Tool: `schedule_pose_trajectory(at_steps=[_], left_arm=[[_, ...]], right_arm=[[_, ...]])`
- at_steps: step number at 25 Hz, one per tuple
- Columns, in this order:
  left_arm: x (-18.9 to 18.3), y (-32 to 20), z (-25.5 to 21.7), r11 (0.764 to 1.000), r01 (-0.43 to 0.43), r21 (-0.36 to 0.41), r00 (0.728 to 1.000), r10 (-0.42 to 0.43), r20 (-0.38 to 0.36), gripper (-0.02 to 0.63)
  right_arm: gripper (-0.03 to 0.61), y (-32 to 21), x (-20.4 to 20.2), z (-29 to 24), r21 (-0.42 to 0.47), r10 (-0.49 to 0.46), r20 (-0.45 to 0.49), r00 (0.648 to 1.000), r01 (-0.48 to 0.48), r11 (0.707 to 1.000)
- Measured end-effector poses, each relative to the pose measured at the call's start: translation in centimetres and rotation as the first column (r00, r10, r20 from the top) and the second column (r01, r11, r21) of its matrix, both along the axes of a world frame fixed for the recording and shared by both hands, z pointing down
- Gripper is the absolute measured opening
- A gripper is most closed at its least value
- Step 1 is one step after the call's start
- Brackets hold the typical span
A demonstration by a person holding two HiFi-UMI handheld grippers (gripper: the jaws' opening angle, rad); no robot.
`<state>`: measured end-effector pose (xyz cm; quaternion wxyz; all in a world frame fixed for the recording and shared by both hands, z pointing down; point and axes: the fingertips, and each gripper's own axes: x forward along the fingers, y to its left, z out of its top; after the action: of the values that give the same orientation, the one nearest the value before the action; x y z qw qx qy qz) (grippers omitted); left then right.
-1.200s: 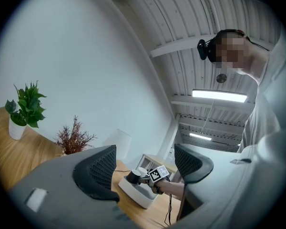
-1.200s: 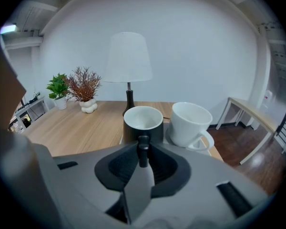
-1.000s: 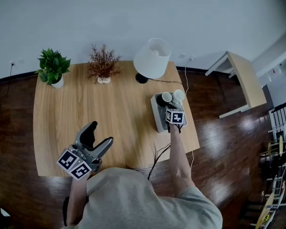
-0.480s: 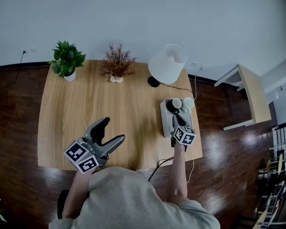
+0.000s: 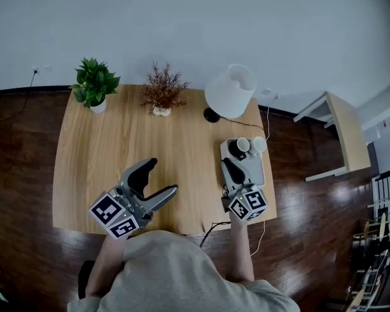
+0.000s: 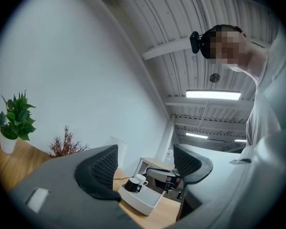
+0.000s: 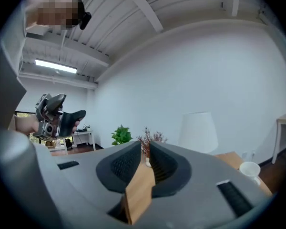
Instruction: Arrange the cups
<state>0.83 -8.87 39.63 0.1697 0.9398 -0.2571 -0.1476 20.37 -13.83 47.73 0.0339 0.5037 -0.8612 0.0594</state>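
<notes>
cups were in neither gripper's hold. the right gripper (image 5: 228, 165) had its black jaws drawn together, having just been closing with nothing between them; only a thin sliver of table showed through the gap. in the head view it lay over the near end of a pale grey rectangular tray (image 5: 255, 171). at the tray's far end stood a black cup (image 5: 234, 150) with a white cup (image 5: 244, 144) just beside it, and a second white cup (image 5: 259, 144) near the far right corner. the left gripper (image 5: 161, 177) had its jaws wide apart and empty, above the near middle of the light wooden table (image 5: 104, 168), well apart from the tray. along the table's far edge stood a white-shaded lamp (image 5: 231, 91), a reddish-brown dried plant (image 5: 162, 95) in a small white pot and a leafy green plant (image 5: 95, 90) in a white pot.
</notes>
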Motion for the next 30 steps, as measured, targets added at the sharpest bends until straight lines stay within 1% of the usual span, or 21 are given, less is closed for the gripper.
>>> schedule_pose_trajectory(at_steps=[3, 5, 8, 11, 15, 20, 30], left_arm=[[0.0, 0.2, -0.3, 1.0, -0.001, 0.007, 1.0, 0.001, -0.008, 0.357], [-0.1, 0.2, -0.3, 1.0, 0.002, 0.009, 1.0, -0.002, -0.016, 0.357], [-0.1, 0.0, -0.6, 1.0, 0.018, 0.015, 0.999, -0.017, -0.03, 0.357], [-0.2, -0.2, -0.9, 0.999, 0.035, 0.028, 0.999, -0.034, -0.026, 0.354], [-0.4, 0.0, -1.3, 0.999, 0.034, 0.041, 0.999, -0.032, -0.041, 0.353], [-0.4, 0.1, -1.0, 0.998, 0.029, 0.063, 1.0, -0.028, -0.008, 0.353], [-0.4, 0.4, -0.7, 0.999, 0.014, 0.053, 1.0, -0.013, -0.011, 0.353]], right_arm=[[0.052, 0.9, -1.8, -1.9, 0.042, -0.039, 0.008, 0.999, 0.038, 0.998], [0.052, 1.4, -2.7, -2.6, 0.055, -0.06, 0.005, 0.998, 0.06, 0.997], [0.052, 1.6, -3.4, -2.8, 0.056, -0.078, 0.008, 0.997, 0.077, 0.995], [0.052, 1.8, -3.7, -2.8, 0.052, -0.084, 0.011, 0.996, 0.083, 0.995], [0.052, 2.0, -4.2, -3.2, 0.054, -0.097, 0.01, 0.995, 0.097, 0.994], [0.052, 1.9, -4.1, -3.3, 0.053, -0.095, 0.009, 0.995, 0.094, 0.994], [0.052, 2.0, -3.7, -3.3, 0.06, -0.072, 0.013, 0.997, 0.071, 0.996]])
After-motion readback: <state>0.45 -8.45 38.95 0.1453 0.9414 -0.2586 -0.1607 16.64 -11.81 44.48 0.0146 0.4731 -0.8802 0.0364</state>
